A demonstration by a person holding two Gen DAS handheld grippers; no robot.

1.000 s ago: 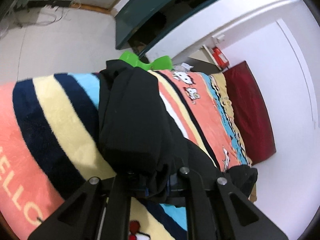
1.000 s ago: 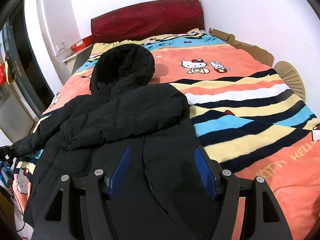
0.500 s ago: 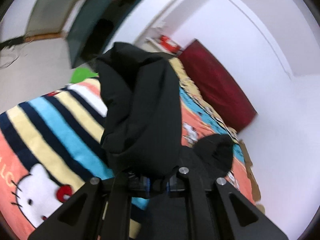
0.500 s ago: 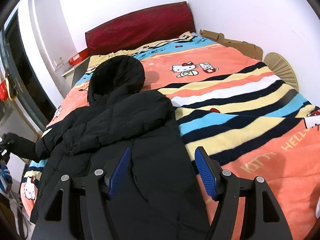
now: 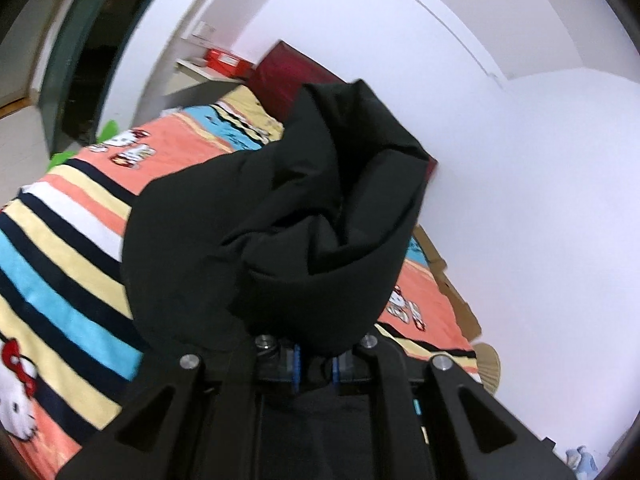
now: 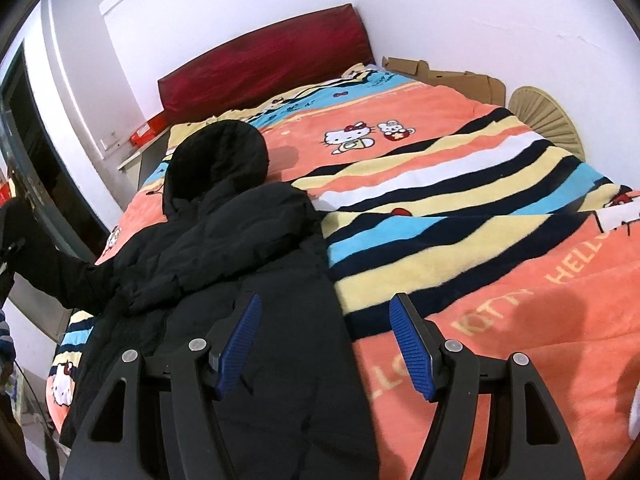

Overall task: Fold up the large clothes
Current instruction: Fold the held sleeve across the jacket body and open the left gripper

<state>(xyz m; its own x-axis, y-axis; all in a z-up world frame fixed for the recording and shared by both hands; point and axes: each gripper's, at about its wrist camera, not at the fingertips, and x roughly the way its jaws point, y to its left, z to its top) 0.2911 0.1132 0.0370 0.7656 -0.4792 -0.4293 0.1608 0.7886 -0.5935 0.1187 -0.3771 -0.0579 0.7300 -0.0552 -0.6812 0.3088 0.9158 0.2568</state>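
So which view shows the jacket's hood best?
The right wrist view: the hood lies flat on the blanket, fully visible. In the left wrist view, the raised sleeve blocks it.

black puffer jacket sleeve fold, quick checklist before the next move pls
1. Left hand-held gripper shut on the black padded sleeve: ok.
2. Sleeve lifted off the striped fleece blanket: ok.
3. Right hand-held gripper open, nothing between its pads: ok.
4. Black puffer jacket body lying flat, hood towards the dark red headboard: ok.
5. Landing spot for the sleeve: cannot tell.
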